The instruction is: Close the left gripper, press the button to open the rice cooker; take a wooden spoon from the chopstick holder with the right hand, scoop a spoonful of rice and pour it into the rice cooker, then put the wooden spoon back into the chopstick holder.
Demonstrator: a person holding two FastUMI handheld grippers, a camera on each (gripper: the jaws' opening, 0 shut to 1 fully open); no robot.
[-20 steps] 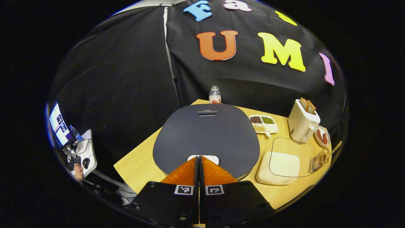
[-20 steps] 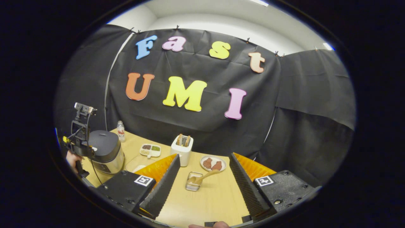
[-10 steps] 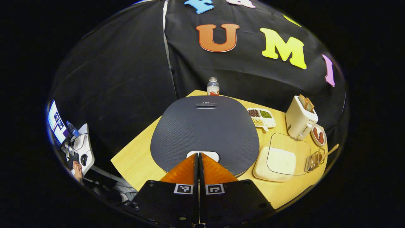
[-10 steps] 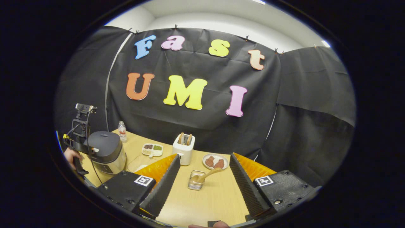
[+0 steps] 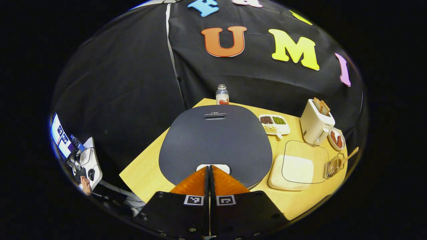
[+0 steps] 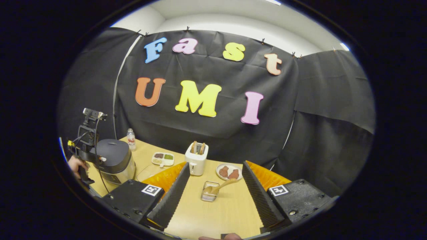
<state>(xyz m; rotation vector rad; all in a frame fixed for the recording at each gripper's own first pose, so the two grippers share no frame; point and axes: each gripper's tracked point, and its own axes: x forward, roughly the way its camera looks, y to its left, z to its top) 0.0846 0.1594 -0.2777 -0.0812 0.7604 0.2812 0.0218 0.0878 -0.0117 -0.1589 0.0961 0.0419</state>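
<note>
The rice cooker (image 5: 215, 141) has a dark flat lid, lying down, with a white button (image 5: 213, 166) at its near edge. My left gripper (image 5: 209, 167) is shut, its tips resting at that button. From the right gripper view the cooker (image 6: 115, 160) stands at the far left with the left gripper (image 6: 87, 146) beside it. My right gripper (image 6: 215, 166) is open above the table. Beyond its fingers a wire chopstick holder (image 6: 209, 195) carries a wooden spoon (image 6: 223, 184) leaning right. A lidded container of rice (image 5: 292, 169) lies right of the cooker.
On the wooden table (image 6: 213, 213) stand a white toaster (image 6: 196, 160), a plate of meat (image 6: 228, 172), a divided bean dish (image 6: 162, 158) and a small bottle (image 6: 131, 139). A desk with a monitor (image 5: 60, 136) lies off the table's left side.
My left gripper stayed shut at the cooker's button, shifting only slightly. The right gripper view drifted a little, with holder and toaster sliding right in it. The lid is still down.
</note>
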